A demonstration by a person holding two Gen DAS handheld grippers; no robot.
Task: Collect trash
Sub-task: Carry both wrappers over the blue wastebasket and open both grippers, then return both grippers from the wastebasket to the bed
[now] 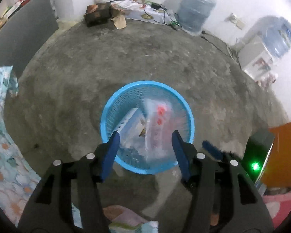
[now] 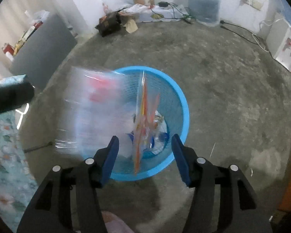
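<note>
The left gripper (image 1: 145, 145) and right gripper (image 2: 144, 147) hang open, empty, over the round blue mesh plastic basket (image 1: 190, 120). Blurred clear plastic wrappers (image 2: 91, 106) drop at its ten o'clock rim; release more centrally.

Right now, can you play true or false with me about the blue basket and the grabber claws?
1. The blue basket stands on the concrete floor. True.
2. The basket is empty. False: a white carton and a clear plastic bag are in it.
3. The left gripper is squeezing the carton. False: its jaws stand apart, gripping nothing.
4. The right gripper is open above the basket. True.
5. A big water jug stands by the far wall. True.
</note>
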